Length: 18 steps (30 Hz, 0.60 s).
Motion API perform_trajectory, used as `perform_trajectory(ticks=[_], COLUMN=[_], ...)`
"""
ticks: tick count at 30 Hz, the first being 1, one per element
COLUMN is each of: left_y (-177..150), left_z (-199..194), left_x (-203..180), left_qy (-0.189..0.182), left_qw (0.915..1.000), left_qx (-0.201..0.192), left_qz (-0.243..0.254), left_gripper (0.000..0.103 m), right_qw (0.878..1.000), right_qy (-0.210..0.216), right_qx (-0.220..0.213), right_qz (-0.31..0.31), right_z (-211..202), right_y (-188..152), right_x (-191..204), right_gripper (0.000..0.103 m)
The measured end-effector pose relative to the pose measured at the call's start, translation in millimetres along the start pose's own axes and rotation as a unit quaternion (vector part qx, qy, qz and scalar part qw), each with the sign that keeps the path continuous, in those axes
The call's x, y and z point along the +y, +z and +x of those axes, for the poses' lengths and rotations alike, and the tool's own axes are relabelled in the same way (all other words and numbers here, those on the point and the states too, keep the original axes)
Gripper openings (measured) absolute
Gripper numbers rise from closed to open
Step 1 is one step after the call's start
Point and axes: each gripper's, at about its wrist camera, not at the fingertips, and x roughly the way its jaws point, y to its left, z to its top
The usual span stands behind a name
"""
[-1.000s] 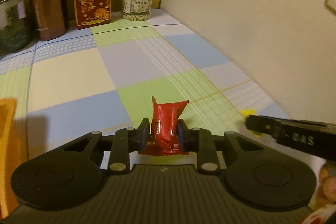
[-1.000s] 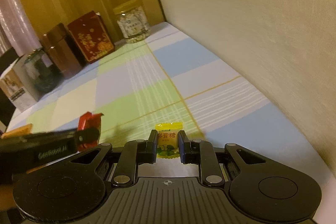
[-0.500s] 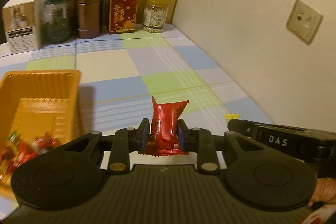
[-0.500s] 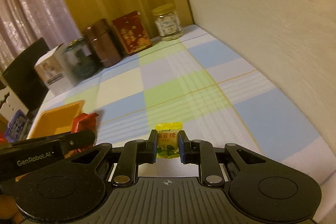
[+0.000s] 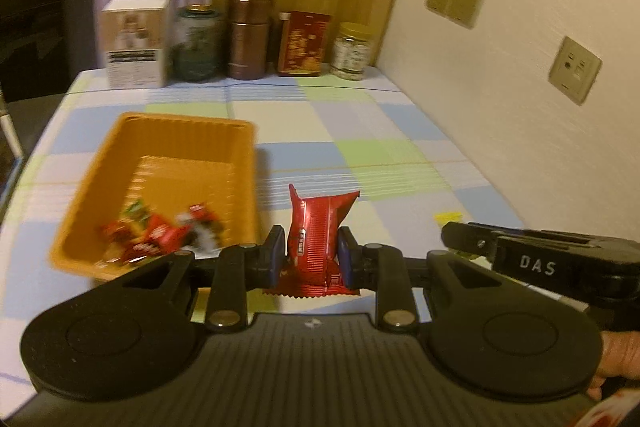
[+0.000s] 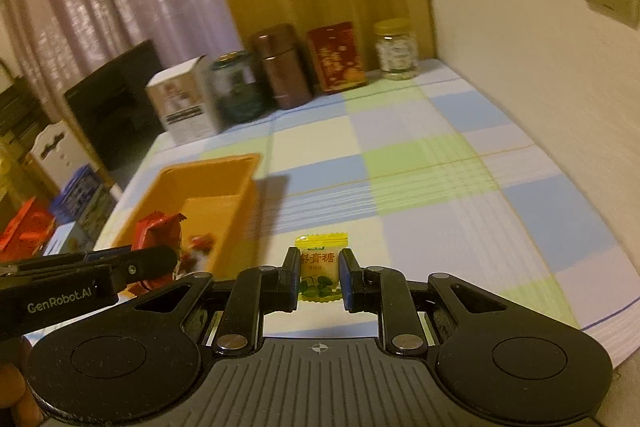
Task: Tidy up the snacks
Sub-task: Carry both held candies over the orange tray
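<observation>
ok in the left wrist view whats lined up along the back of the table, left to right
white box → green jar → brown canister → red packet → yellow-lidded jar

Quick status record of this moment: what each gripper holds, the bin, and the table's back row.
left gripper: shut on red snack packet
right gripper: shut on yellow candy
orange bin: on the checked tablecloth, holds several wrapped snacks
back row: white box, green jar, brown canister, red box, nut jar
</observation>
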Motion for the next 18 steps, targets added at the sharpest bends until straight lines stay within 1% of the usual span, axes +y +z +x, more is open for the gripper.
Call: perform_trajectory(ticks=[9,13,18], left_y=[-10.2,-13.1,-14.0], left_z=[-35.6,-44.8,-47.0], left_x=[48.3,65.1,78.6], left_qy=[0.048,0.059,0.065], left_qw=[0.9984,0.9973,0.9965], left_qx=[-0.011,-0.014,-0.015], left_qz=[-0.029,-0.041,-0.051], left_gripper=[0.025,0.025,0.025], right_qw=[0.999,0.998,0.997], right_qy=[0.034,0.044,0.050], right_qx=[0.011,0.015,0.020], right_qz=[-0.040,-0.052,-0.061], right_z=[8.8,15.3,23.6], right_y=[-7.7,-9.5,-9.3], right_x=[52.2,67.8,79.8], right_gripper=[0.020,0.020,0.020])
